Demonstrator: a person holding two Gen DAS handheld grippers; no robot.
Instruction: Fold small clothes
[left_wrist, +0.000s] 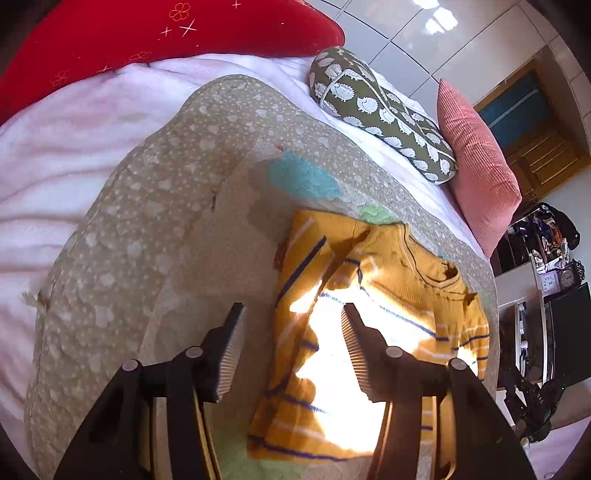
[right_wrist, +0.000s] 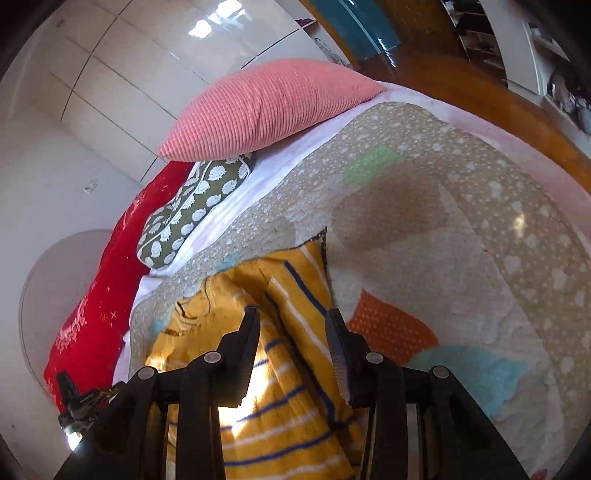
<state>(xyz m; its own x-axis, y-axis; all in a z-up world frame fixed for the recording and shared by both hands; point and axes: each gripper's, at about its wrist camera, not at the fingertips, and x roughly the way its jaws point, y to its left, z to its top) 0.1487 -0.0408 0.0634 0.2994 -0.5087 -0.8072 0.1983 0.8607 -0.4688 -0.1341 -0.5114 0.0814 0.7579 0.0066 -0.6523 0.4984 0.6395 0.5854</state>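
Presently: one mustard striped sweater (left_wrist: 354, 332), three pillows. Left claw (left_wrist: 291, 314) released, sweater lower right of frame; right claw (right_wrist: 291, 321) released, sweater between its fingers.

- We see open quilt (left_wrist: 177, 206) to one side of the yellow striped sweater (left_wrist: 369, 295), flat and bare enough for a claw to pass.
- At the bed's far edge, the hedgehog-print cushion (left_wrist: 384, 114) and pink pillow (left_wrist: 476, 166) lie touching and block that side.
- The red blanket (left_wrist: 110, 44) is heaped along another edge, well apart from the sweater.
- Beyond the bed, a cluttered shelf (left_wrist: 546, 258) stands close.
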